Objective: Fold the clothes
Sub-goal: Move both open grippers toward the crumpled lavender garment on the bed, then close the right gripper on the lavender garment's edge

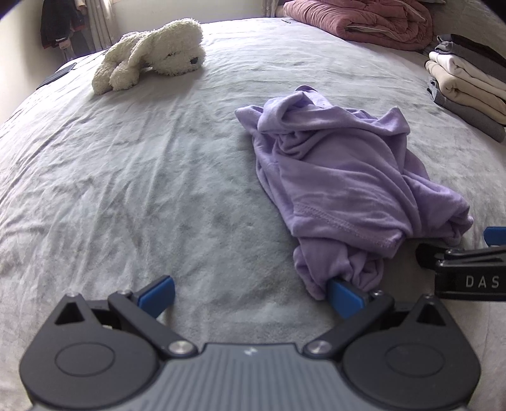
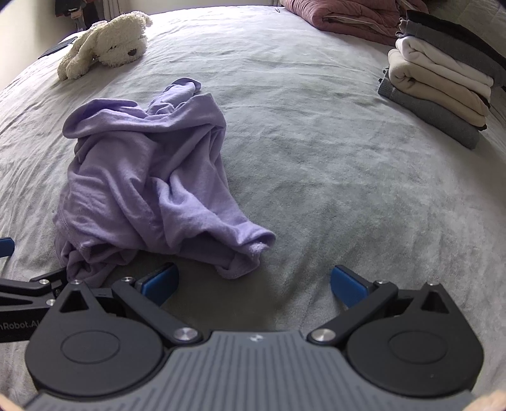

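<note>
A crumpled lilac garment [image 1: 341, 177] lies in a heap on the grey bed cover [image 1: 142, 177]; it also shows in the right wrist view [image 2: 148, 186]. My left gripper [image 1: 249, 292] is open, low over the cover, its right pad touching the garment's near edge. My right gripper [image 2: 253, 283] is open and empty, just in front of the garment's near right corner. The right gripper's body [image 1: 468, 272] shows at the right edge of the left wrist view.
A white plush dog [image 1: 151, 53] lies at the far left of the bed. A stack of folded clothes [image 2: 442, 85] sits at the far right. A folded pink blanket [image 1: 360, 19] lies at the back. Hanging dark clothes [image 1: 60, 22] are beyond the bed's left corner.
</note>
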The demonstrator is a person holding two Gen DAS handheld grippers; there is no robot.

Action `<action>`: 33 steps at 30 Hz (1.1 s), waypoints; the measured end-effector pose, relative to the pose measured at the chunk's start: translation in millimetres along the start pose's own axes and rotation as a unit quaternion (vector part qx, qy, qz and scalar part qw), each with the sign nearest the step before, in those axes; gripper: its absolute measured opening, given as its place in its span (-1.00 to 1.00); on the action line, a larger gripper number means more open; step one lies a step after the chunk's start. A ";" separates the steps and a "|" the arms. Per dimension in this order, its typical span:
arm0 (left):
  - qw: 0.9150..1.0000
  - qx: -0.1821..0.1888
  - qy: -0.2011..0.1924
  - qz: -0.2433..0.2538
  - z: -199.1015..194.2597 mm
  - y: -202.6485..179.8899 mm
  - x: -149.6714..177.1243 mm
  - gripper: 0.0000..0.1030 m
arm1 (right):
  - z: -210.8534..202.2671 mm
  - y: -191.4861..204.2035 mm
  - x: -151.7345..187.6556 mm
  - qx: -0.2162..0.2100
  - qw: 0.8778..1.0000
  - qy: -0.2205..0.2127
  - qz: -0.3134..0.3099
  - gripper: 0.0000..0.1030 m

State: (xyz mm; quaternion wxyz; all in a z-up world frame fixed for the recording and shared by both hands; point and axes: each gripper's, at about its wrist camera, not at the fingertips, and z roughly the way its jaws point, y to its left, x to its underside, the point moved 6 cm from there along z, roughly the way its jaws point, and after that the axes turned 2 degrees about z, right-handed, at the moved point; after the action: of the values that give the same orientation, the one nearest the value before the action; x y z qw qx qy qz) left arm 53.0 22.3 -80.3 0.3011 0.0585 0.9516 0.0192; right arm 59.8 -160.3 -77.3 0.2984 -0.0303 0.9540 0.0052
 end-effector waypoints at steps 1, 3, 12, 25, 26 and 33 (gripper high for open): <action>1.000 0.000 -0.001 0.000 -0.1 -0.2 0.1 0.99 | 0.0 0.0 0.2 0.000 1.000 0.001 0.000 1.00; 1.000 0.000 -0.001 0.000 -0.3 -0.5 0.2 0.99 | 0.0 0.1 0.5 0.000 1.000 0.002 0.000 1.00; 0.999 0.016 0.018 -0.023 -5.8 4.5 -5.2 0.99 | 0.9 1.7 1.4 0.000 1.000 0.009 -0.006 1.00; 0.994 0.028 0.003 -0.106 -13.6 40.1 -25.2 0.99 | -13.1 7.8 -2.6 -0.038 0.999 0.008 -0.034 1.00; 0.994 0.024 0.002 -0.105 -14.2 41.5 -26.6 0.99 | -19.4 10.1 -4.5 -0.051 0.998 -0.004 -0.036 0.98; 0.994 0.033 -0.016 -0.103 -23.3 45.4 -36.9 0.99 | -49.7 37.1 -20.5 -0.090 0.992 -0.057 -0.070 0.94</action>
State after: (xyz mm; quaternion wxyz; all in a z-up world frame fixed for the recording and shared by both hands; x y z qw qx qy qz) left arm 74.1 62.8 -36.9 0.3146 -0.0300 0.9477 -0.0441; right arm 46.1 -123.5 -25.1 0.3483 -0.1230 0.9265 0.0722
